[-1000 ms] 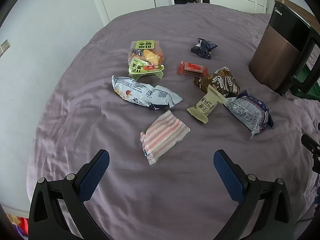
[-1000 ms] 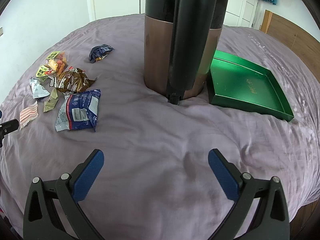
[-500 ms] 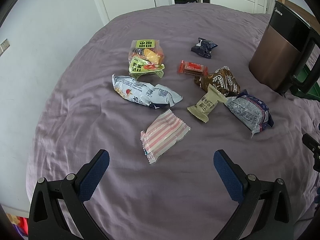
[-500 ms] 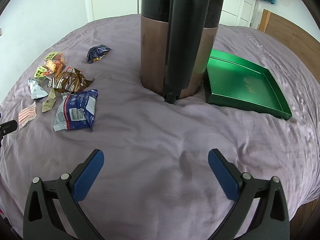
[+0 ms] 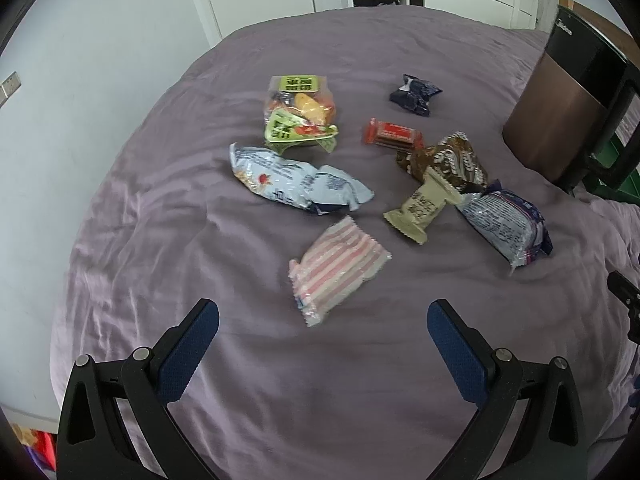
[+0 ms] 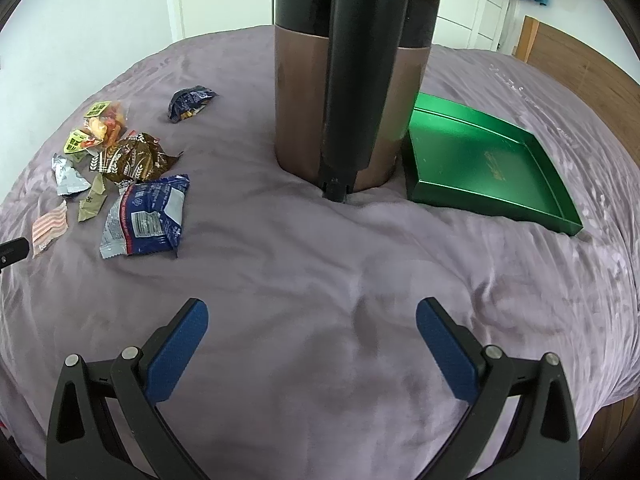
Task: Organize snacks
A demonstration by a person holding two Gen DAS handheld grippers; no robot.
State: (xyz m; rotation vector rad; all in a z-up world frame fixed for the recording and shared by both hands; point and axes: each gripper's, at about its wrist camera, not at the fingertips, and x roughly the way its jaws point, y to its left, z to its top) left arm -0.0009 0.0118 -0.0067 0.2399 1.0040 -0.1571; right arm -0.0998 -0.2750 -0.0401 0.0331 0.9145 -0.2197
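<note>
Several snack packets lie on a purple bedspread. In the left wrist view my left gripper (image 5: 322, 312) is open and empty, just short of a pink-striped packet (image 5: 338, 268). Beyond lie a silver-blue packet (image 5: 296, 184), a beige bar (image 5: 426, 206), a blue-silver packet (image 5: 506, 222), a brown packet (image 5: 452, 160), a red bar (image 5: 392, 134), a green-yellow bag (image 5: 300, 114) and a dark blue packet (image 5: 414, 94). My right gripper (image 6: 312, 314) is open and empty over bare bedspread. An empty green tray (image 6: 480, 164) lies at its right; the blue-silver packet (image 6: 146, 216) at its left.
A tall brown-and-black bin (image 6: 352, 76) with a black handle stands on the bed between the snacks and the tray; it also shows in the left wrist view (image 5: 568, 104). A wooden headboard (image 6: 592, 76) is at the far right. White wall and doors lie beyond the bed.
The right gripper has drifted a little to the right and forward, so the bin and snacks sit further left in its view. The left gripper has barely moved.
</note>
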